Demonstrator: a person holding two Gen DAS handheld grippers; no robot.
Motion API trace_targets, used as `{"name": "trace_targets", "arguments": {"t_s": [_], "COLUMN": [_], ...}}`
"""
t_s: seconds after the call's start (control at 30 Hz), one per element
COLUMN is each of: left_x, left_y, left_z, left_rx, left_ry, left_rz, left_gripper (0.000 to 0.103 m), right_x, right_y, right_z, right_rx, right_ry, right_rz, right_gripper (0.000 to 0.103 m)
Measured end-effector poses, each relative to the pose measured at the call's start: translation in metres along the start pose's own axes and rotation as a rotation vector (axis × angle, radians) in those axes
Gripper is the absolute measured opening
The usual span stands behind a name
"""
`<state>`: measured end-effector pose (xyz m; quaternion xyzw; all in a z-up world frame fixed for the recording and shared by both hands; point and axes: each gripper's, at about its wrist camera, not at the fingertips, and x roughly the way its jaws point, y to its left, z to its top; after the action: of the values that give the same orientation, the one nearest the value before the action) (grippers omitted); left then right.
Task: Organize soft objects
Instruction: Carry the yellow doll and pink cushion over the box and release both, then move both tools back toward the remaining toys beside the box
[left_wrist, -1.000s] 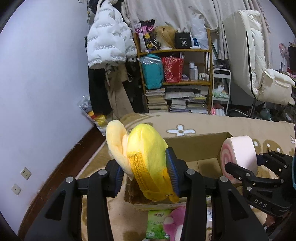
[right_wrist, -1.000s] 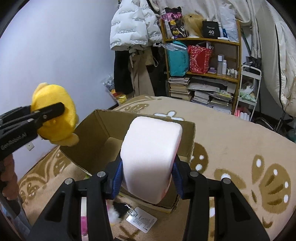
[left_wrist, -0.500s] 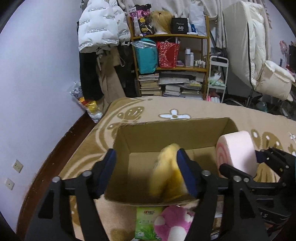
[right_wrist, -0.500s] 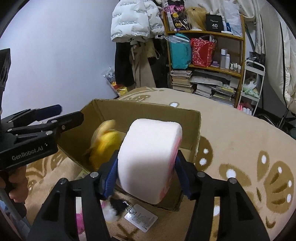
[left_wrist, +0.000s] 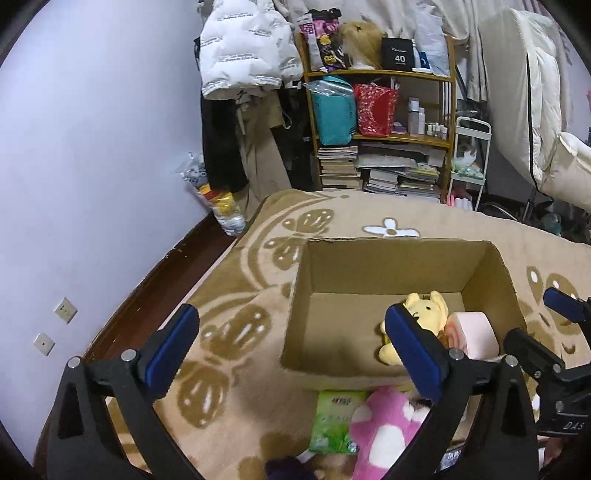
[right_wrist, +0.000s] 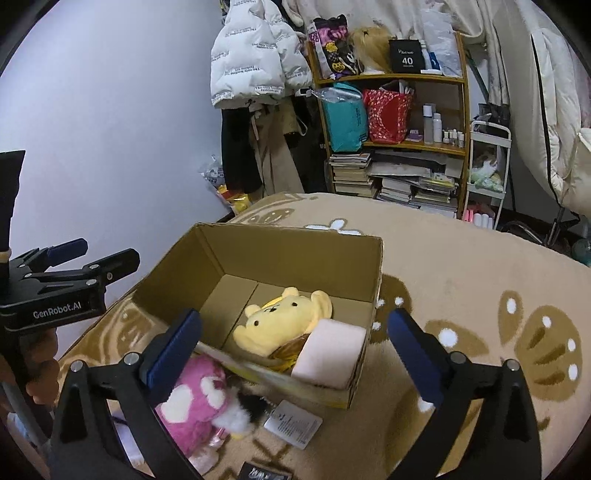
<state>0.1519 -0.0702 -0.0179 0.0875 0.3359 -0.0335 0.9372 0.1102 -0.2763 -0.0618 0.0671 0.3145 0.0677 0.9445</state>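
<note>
Both the left claw (left_wrist: 291, 334) and the right claw (right_wrist: 293, 334) are spread wide and nothing is held in either. The yellow plush bear (right_wrist: 280, 323) and the pale pink foam roll (right_wrist: 328, 354) are seen lying side by side, touching, inside the open brown cardboard box (right_wrist: 295, 251) on the beige patterned carpet (right_wrist: 461, 280). A pink plush toy with white spots (right_wrist: 192, 402) is seen on the carpet just outside the box's near wall
</note>
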Motion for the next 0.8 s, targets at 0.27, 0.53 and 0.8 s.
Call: {"name": "trace_targets", "arguments": {"t_s": [0.27, 0.53, 0.8], "left_x": [-0.038, -0.077, -0.080], "left_y": [0.018, 0.031, 0.031], "left_z": [-0.017, -0.045, -0.064], "left_rx": [-0.004, -0.036, -0.017], "left_ry": [0.049, 0.069, 0.188], "left_rz": [0.007, 0.045, 0.054], "left_gripper": [0.103, 0.103, 0.103], "right_x": [-0.032, -0.059, -0.073], "right_y": [0.013, 0.029, 0.038], "right_z": [-0.014, -0.032, -0.052], "right_rx": [0.005, 0.013, -0.002], "right_ry": [0.021, 0.042, 0.073], "right_rz": [0.008, 0.027, 0.015], "right_gripper": [0.103, 0.103, 0.103]}}
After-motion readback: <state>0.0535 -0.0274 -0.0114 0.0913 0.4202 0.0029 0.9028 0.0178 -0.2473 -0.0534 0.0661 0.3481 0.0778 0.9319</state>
